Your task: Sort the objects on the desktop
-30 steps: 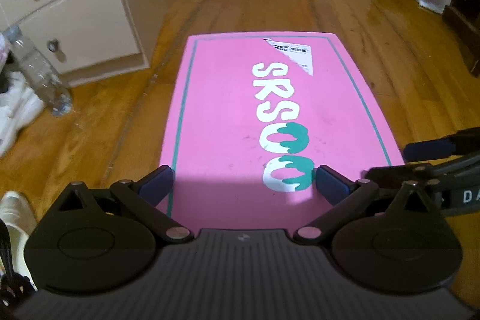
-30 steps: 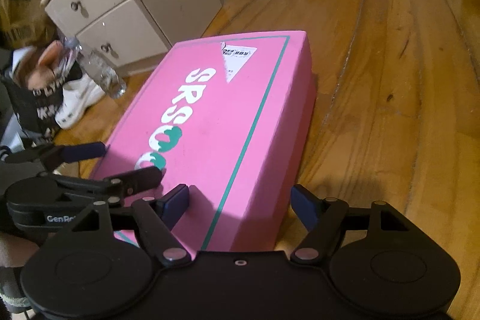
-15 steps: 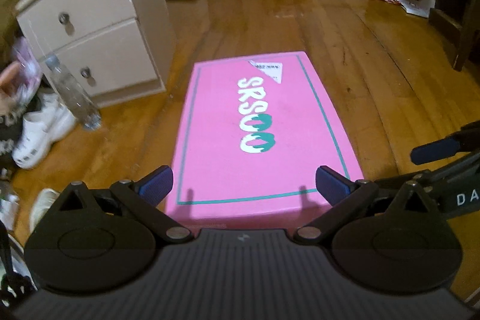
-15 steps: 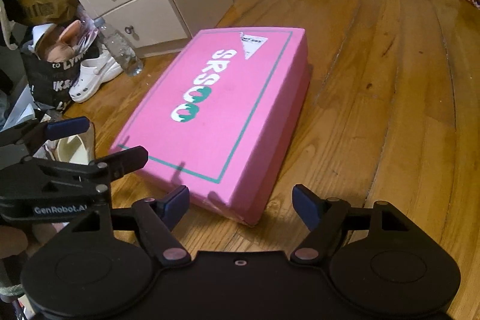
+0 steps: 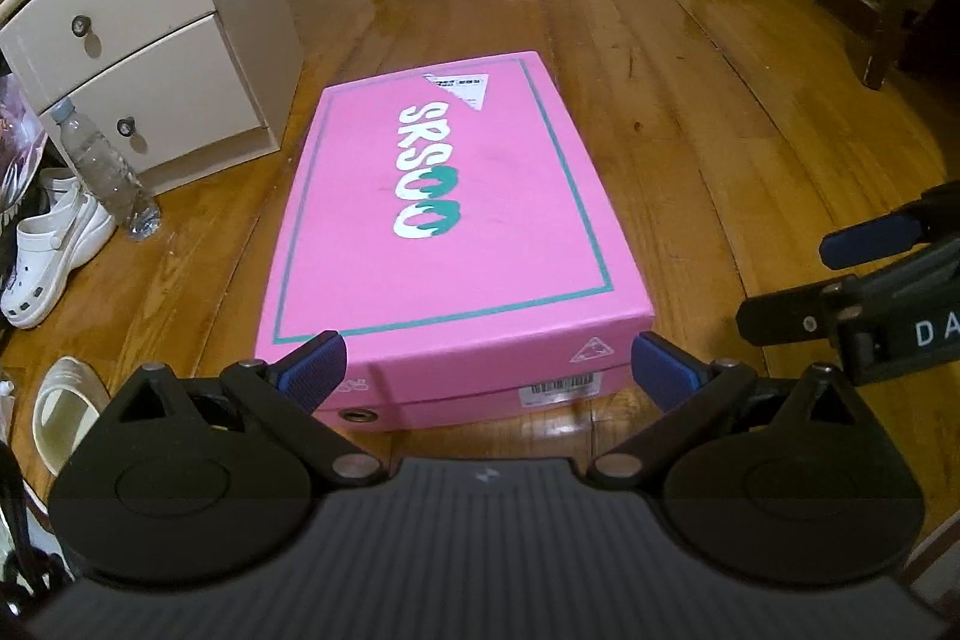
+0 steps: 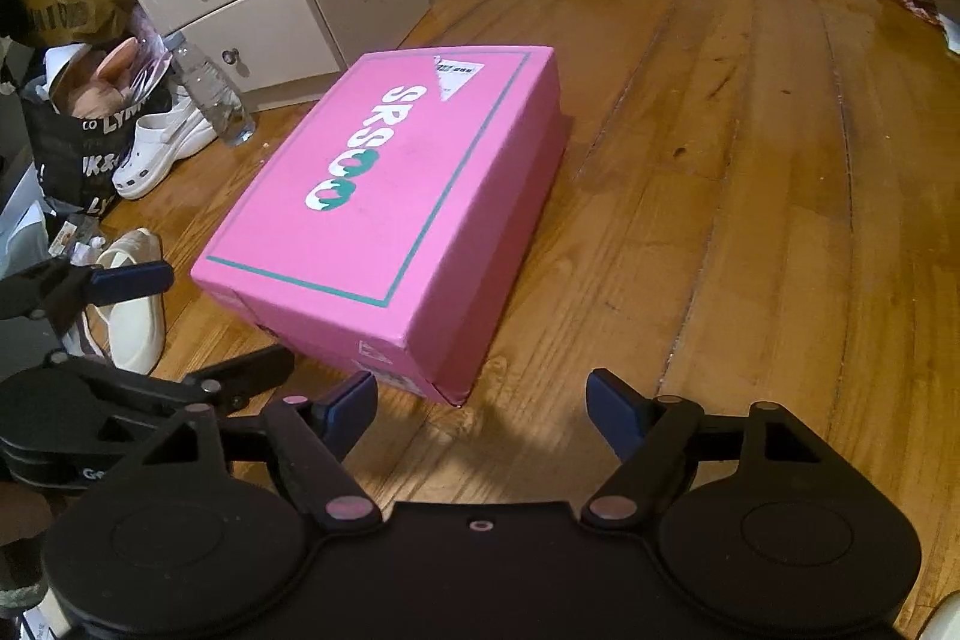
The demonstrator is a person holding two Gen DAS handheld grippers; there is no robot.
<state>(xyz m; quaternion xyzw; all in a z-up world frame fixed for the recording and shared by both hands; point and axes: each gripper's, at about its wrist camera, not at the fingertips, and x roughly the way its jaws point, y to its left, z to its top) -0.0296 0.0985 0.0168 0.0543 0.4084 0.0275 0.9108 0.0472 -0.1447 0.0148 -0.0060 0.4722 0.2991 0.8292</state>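
Both tongs, left [image 5: 487,370] and right [image 6: 482,407], hung wide apart and empty above the closed pink box [image 5: 444,220] on the floor [image 6: 720,220], the right's jaws having just widened, likely released.

White and teal lettering reading "SRSOO" runs along the lid of a pink shoebox [image 5: 444,196] lying on a wooden floor; its white corner sticker and end barcode label are too small to read. A black shopping bag [image 6: 84,160] (partly hidden) shows the fragments "LYN" and "K&".
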